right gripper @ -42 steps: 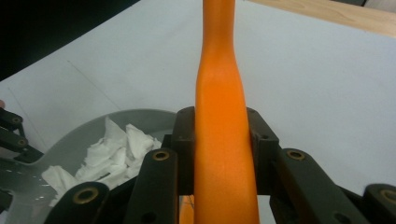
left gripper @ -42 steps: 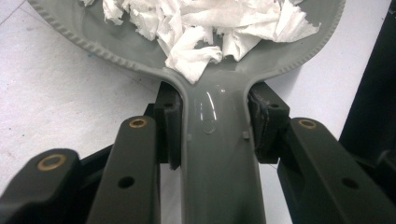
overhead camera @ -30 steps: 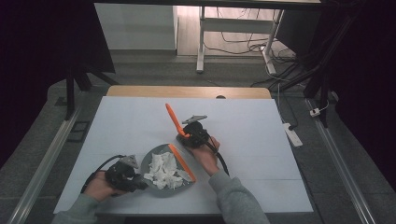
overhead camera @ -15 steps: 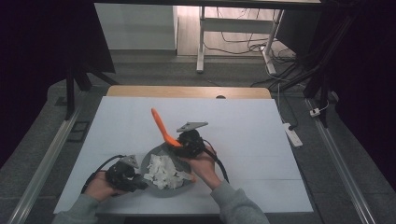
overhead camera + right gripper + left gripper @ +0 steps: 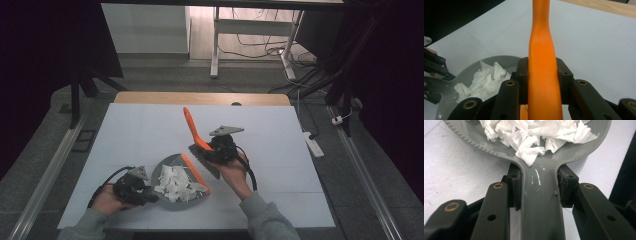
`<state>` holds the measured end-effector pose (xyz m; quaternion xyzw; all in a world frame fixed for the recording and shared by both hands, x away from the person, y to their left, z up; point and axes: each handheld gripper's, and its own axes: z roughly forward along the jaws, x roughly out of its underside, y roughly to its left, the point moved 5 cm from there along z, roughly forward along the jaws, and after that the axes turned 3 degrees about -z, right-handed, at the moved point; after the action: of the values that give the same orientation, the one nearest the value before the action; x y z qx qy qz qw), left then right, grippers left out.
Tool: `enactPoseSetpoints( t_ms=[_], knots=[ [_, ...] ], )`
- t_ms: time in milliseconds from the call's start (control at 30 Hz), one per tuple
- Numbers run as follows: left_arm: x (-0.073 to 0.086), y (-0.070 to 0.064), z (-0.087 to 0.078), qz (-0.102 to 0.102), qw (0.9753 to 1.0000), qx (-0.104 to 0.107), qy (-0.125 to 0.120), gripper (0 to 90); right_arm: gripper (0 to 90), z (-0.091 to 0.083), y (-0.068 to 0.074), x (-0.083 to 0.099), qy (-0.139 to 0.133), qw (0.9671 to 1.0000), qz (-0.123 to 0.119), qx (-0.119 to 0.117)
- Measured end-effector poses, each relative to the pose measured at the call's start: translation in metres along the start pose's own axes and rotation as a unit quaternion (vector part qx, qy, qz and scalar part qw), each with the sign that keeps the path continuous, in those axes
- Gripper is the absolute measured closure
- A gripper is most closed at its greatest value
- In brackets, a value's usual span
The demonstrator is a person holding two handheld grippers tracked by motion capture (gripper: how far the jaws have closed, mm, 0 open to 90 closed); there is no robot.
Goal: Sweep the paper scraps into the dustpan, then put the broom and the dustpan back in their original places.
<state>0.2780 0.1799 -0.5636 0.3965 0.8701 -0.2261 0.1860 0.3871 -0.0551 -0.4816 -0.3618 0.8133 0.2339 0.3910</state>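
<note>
Your left gripper (image 5: pixel 131 187) sits at the near left of the desk (image 5: pixel 125 135), fingers (image 5: pixel 515 187) pinching the grey handle of the dustpan (image 5: pixel 167 170) from both sides. In the left gripper view the handle runs straight up between the two pads into the pan (image 5: pixel 584 155), which lies flat on the white desk top. Torn white paper scraps (image 5: pixel 175 184) are piled inside the pan, the nearest shred (image 5: pixel 530 153) reaching down to where the handle starts. An orange strip (image 5: pixel 195 172) lines the pan's right edge.

Your right gripper (image 5: pixel 220 149) is just right of the pan, over mid-desk, fingers (image 5: pixel 522 75) clamped on the orange handle of the brush (image 5: pixel 192 127). The handle (image 5: pixel 542 75) points up and away toward the far side; the dark bristle head (image 5: pixel 204 160) slants down by the pan's right edge. Can't tell whether the bristles touch the desk. Right gripper view has the pan with scraps (image 5: pixel 484 85) at lower left, your other gripper at the far left edge.
</note>
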Motion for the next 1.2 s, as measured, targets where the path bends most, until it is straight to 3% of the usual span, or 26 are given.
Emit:
enactPoseSetpoints(
  t_ms=[367,533,733,1067,1200],
  knots=[
    [-0.004,0.001,-0.007,-0.016,0.9989,-0.014,-0.042,61.7,70.4,-0.025,-0.016,0.012,-0.022,0.9997,-0.004,0.013],
    [-0.006,0.000,-0.013,-0.035,0.9968,-0.014,-0.071,61.7,70.5,-0.039,-0.024,0.017,-0.037,0.9992,-0.001,0.018],
    [-0.006,0.003,-0.020,-0.064,0.9929,-0.028,-0.097,61.6,70.4,-0.050,-0.029,0.021,-0.054,0.9985,-0.006,0.007],
    [-0.004,0.006,-0.027,-0.133,0.9790,-0.055,-0.144,61.6,70.4,-0.072,-0.034,0.038,-0.069,0.9975,-0.016,-0.006],
    [-0.002,0.008,-0.029,-0.162,0.9719,-0.071,-0.156,61.6,70.4,-0.082,-0.040,0.047,-0.071,0.9974,-0.007,-0.006]
  ],
)
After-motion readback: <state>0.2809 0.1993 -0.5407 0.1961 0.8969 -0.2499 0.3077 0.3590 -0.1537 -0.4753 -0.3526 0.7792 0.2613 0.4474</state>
